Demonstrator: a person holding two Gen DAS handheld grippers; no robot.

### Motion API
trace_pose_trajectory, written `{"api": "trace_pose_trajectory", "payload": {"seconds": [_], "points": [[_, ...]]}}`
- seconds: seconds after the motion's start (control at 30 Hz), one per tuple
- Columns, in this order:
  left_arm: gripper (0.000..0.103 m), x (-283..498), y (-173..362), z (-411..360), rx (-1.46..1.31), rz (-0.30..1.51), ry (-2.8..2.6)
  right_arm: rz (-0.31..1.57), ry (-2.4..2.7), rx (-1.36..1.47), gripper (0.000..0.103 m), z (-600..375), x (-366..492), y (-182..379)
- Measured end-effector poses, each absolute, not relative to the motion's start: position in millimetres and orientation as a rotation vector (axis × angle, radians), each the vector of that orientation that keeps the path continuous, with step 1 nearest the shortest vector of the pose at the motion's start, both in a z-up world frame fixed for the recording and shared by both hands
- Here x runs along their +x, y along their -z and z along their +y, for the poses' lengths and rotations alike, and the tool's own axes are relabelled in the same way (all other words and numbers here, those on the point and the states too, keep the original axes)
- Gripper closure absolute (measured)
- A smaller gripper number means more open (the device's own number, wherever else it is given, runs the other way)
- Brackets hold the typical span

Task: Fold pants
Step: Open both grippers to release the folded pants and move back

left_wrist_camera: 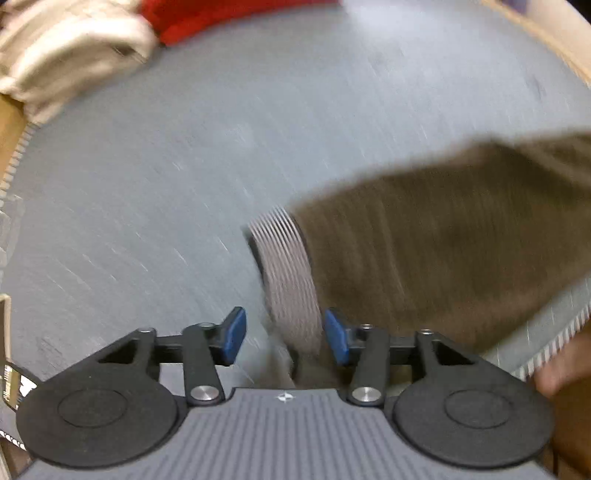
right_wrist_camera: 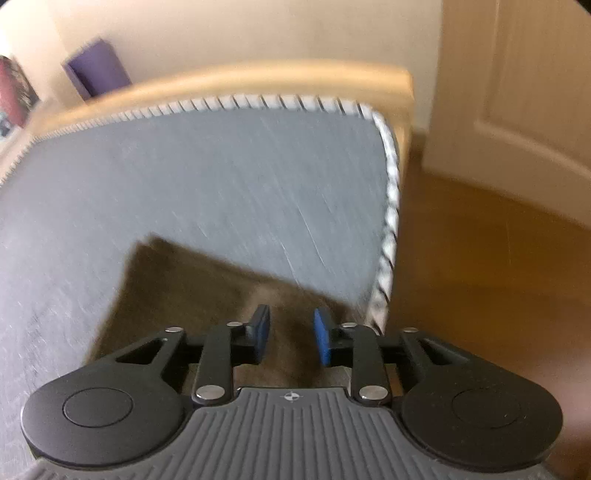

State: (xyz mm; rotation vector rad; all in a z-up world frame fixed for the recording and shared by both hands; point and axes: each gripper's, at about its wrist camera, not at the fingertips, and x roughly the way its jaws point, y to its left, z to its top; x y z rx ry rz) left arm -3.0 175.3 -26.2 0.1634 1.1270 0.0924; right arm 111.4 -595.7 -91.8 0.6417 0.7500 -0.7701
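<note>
The brown pants lie on the grey mat, with their grey ribbed waistband pointing toward my left gripper. That gripper is open; the waistband's end lies in the gap between the blue pads, and neither pad presses on it. In the right wrist view a folded corner of the pants lies near the mat's right edge. My right gripper hovers just over that brown cloth, open, with nothing pinched. Both views are blurred.
A white garment and a red cloth lie at the mat's far left. The mat has a striped border on a wooden tabletop. Beyond it are a purple box, a door and wooden floor.
</note>
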Motion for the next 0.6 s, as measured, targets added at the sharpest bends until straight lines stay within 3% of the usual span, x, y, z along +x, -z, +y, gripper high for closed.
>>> {"api": "trace_pose_trajectory", "payload": {"seconds": [0.17,0.37,0.6], "points": [[0.046,7.6,8.1,172.0,0.105,1.018,-0.115,0.635,0.658,0.587,0.064,-573.8,127.1,74.5],[0.046,35.5,17.1,135.9,0.125,0.987,-0.052,0.784,0.379,0.776,0.063,-554.3,178.0,112.5],[0.046,72.8,32.9,104.6,0.139,1.006,0.008,0.85,0.43,0.788,0.063,-538.1,225.5,141.3]]}}
